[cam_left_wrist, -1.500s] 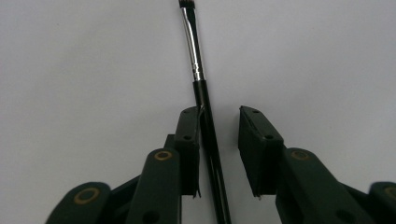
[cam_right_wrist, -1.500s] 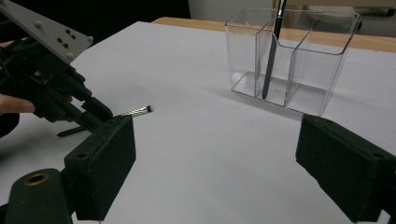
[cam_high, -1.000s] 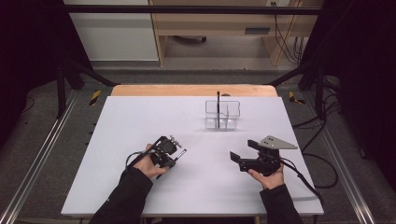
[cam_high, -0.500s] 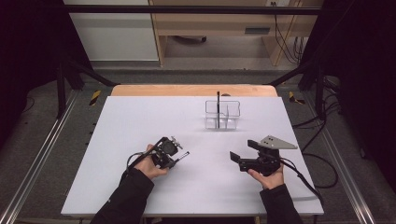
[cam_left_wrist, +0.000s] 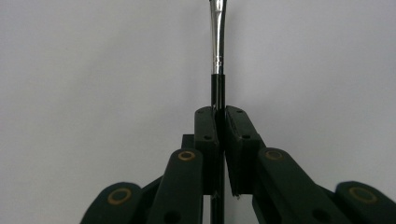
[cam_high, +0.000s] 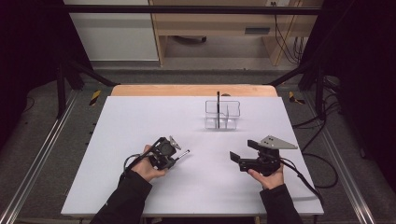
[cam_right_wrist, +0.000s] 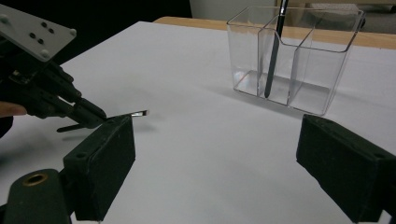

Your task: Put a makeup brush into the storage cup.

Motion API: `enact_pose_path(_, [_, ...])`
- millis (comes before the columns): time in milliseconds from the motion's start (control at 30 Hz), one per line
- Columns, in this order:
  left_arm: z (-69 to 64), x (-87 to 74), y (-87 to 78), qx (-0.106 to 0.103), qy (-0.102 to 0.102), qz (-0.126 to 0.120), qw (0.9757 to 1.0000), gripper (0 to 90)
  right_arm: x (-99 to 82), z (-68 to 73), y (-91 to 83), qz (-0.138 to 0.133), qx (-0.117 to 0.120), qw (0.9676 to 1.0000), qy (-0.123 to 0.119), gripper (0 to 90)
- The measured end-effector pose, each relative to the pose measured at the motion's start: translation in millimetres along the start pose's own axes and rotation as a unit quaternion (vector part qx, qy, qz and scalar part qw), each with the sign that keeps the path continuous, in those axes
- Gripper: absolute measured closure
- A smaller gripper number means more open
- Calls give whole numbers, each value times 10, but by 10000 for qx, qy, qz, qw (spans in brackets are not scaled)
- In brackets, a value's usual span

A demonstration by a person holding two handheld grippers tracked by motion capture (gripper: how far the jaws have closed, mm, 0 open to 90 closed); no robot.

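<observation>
My left gripper [cam_high: 175, 157] lies low over the white table [cam_high: 140, 121] at centre left, shut on a thin black brush [cam_high: 183, 153] with a silver ferrule. In the left gripper view the pads [cam_left_wrist: 206, 130] of my left gripper [cam_left_wrist: 217, 114] pinch the black handle, and the brush [cam_left_wrist: 216, 46] runs straight out ahead. My right gripper [cam_high: 242, 150] rests at centre right, open and holding nothing. In its own view my right gripper [cam_right_wrist: 215, 140] faces the left gripper [cam_right_wrist: 88, 114] and the brush tip [cam_right_wrist: 137, 113].
A clear divided organizer [cam_high: 222, 114] stands toward the back of the table with a second black brush [cam_high: 218, 105] upright in it. In the right gripper view the organizer [cam_right_wrist: 299, 60] stands ahead to the right. A wooden strip [cam_high: 187, 90] edges the far side.
</observation>
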State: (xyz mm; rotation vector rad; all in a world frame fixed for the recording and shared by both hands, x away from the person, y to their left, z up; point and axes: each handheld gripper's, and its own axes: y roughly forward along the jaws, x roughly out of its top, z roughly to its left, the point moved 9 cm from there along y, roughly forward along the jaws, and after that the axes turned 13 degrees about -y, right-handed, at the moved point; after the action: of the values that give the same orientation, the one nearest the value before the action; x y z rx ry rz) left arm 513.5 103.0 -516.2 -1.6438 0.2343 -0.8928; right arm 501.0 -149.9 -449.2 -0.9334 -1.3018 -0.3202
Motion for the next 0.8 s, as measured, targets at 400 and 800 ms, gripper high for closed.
enact_pose_path(400, [-42,-42,-164,-233,-222,-560,9979,834,1,9,3,-14,21,10000,18,124])
enact_pose_path(800, [-49,-45,-302,-283,-454,-1067,9928,834,14,22,-8,-41,44,10000,16,123])
